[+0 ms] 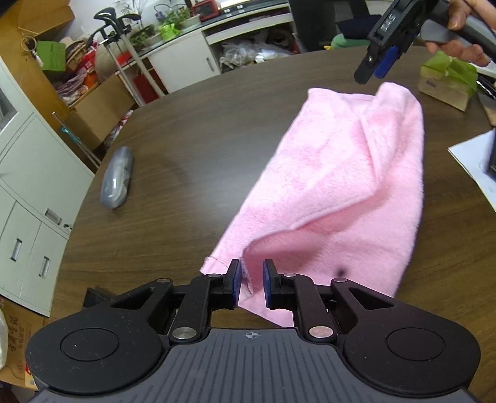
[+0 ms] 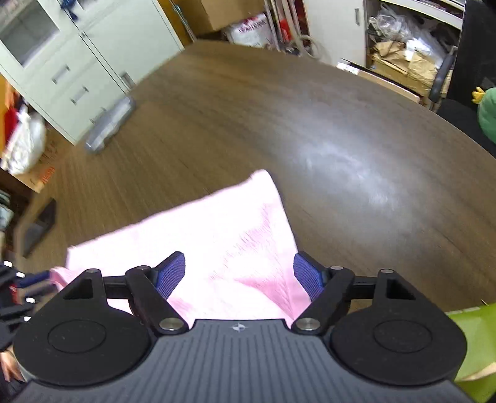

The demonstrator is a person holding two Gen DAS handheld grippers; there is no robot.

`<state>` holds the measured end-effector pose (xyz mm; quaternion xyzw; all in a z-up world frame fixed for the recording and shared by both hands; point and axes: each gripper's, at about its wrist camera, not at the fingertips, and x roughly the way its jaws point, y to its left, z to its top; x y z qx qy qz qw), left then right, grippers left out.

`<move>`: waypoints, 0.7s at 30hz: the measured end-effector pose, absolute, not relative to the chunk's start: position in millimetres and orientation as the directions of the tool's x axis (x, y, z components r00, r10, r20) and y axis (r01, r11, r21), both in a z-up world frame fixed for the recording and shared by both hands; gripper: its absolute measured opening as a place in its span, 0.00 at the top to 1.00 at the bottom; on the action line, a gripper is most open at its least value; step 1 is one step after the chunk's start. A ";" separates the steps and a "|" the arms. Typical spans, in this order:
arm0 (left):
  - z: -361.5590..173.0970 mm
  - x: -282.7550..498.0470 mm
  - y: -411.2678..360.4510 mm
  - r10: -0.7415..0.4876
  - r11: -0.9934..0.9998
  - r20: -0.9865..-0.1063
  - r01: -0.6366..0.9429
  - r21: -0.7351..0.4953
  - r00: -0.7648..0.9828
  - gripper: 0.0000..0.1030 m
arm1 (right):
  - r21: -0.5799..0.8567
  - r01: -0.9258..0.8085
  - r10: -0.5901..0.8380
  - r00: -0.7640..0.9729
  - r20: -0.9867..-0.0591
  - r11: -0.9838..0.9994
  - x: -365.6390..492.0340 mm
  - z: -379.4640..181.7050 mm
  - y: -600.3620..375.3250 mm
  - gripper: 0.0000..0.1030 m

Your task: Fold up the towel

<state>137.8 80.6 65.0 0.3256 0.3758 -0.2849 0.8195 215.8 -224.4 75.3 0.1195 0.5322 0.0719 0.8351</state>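
Observation:
A pink towel [image 1: 334,186] lies on the dark wooden table [image 1: 192,130], with one layer folded over lengthwise. My left gripper [image 1: 251,280] is at the towel's near corner. Its blue pads stand a narrow gap apart, with the towel's edge between them and not visibly pinched. My right gripper [image 1: 372,73], held by a hand [image 1: 462,28], hovers just above the towel's far end. In the right wrist view, the right gripper [image 2: 238,263] is wide open over the towel [image 2: 217,229], and neither pad touches the cloth.
A grey oblong case [image 1: 117,178] lies near the table's left edge. A box with green wrapping [image 1: 446,80] and white paper [image 1: 474,161] sit at the right. Pale cabinets [image 1: 34,173] and cluttered shelves stand beyond the table. The tabletop beyond the towel [image 2: 310,130] is bare wood.

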 end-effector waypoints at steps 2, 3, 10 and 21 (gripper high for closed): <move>64.0 136.8 82.6 -0.217 0.623 -0.802 0.712 0.325 0.557 0.83 | 0.266 -0.012 0.249 0.393 -0.885 0.964 214.7 70.4 -217.1 0.40; 64.1 136.6 82.8 -0.217 0.623 -0.802 0.711 0.324 0.556 0.82 | 0.276 -0.012 0.261 0.368 -0.893 0.961 214.6 66.5 -214.4 0.61; 64.8 135.5 81.6 -0.202 0.619 -0.802 0.708 0.341 0.562 0.79 | 0.320 -0.021 0.305 0.368 -0.878 0.947 212.1 68.3 -210.9 0.87; 57.1 145.6 70.4 -0.186 0.610 -0.796 0.702 0.366 0.576 0.63 | 0.316 -0.106 0.304 0.663 -0.684 0.943 212.3 121.1 -211.9 0.96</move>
